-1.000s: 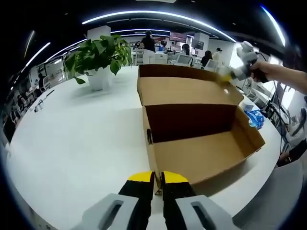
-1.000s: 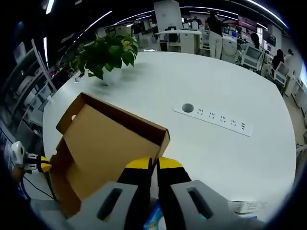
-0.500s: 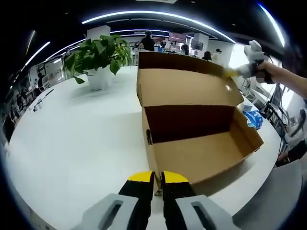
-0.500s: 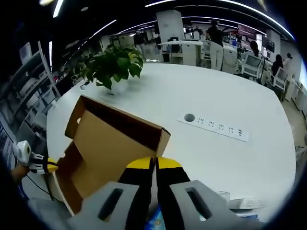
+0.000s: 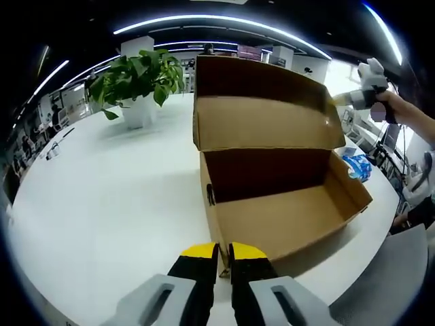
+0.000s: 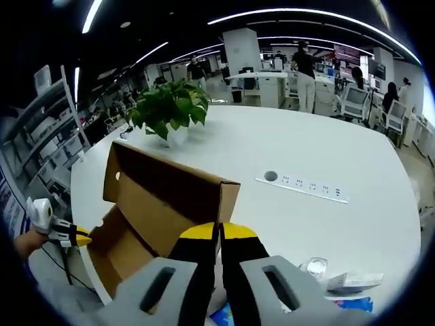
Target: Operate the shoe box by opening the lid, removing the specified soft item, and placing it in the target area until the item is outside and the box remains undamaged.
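— How do the two tools stand?

— The left gripper (image 5: 223, 252) has its yellow-tipped jaws pressed together on the near corner wall of the brown cardboard shoe box (image 5: 285, 210), pinning it against the round white table (image 5: 109, 204). The right gripper (image 6: 217, 234) has its jaws closed on the front edge of the box's hinged cardboard lid (image 6: 173, 187). In the left gripper view it comes in at the upper right, held in a person's hand (image 5: 391, 105) at the lid's far corner.

— What differs from a second ago?

— The lid has swung higher. It lay tilted back and low then; now it stands nearly upright behind the open box, its dark inner flap facing forward. The left gripper's hold on the corner is unchanged.

— And the soft item?

— The box's inside shows bare cardboard floor and walls. A crumpled blue soft packet (image 5: 359, 166) lies on the table just beyond the box's right end.

— The surface and room?

— A green potted plant in a white pot (image 5: 139, 85) stands on the table's far side, well apart from the box. In the right gripper view a white recessed socket strip (image 6: 302, 187) runs across the tabletop, with a small clear cup (image 6: 314, 267) and a white flat packet (image 6: 355, 279) near the table edge. Behind lies an open office with desks, chairs, people and long ceiling light strips.
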